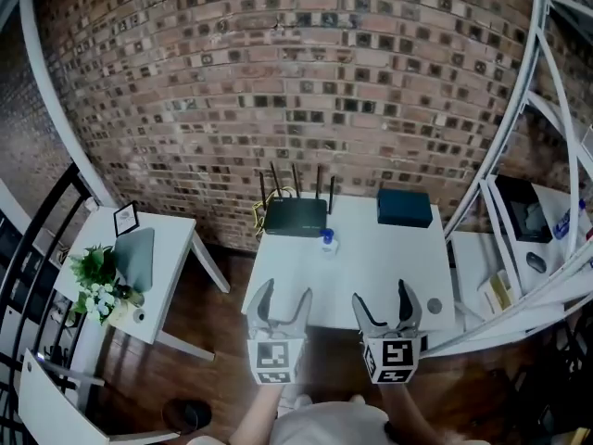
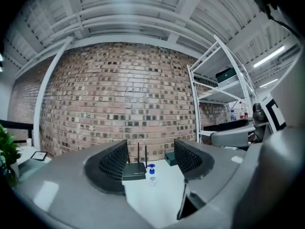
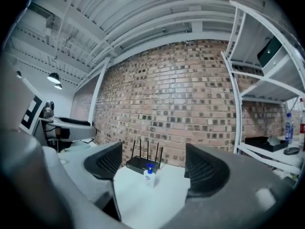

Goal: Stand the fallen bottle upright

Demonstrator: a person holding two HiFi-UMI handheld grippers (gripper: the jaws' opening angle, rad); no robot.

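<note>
A small clear pump bottle with a blue top (image 1: 326, 241) stands upright on the white table (image 1: 389, 276), just in front of the router; it also shows in the left gripper view (image 2: 151, 174) and the right gripper view (image 3: 149, 176). Both grippers hover side by side over the table's near edge, well short of the bottle. My left gripper (image 1: 279, 302) is open with nothing between its jaws. My right gripper (image 1: 385, 300) is open and empty too.
A black router with antennas (image 1: 296, 213) and a dark teal box (image 1: 404, 208) sit at the table's back by the brick wall. A white shelf rack (image 1: 547, 239) stands to the right, a side table with a plant (image 1: 100, 284) to the left.
</note>
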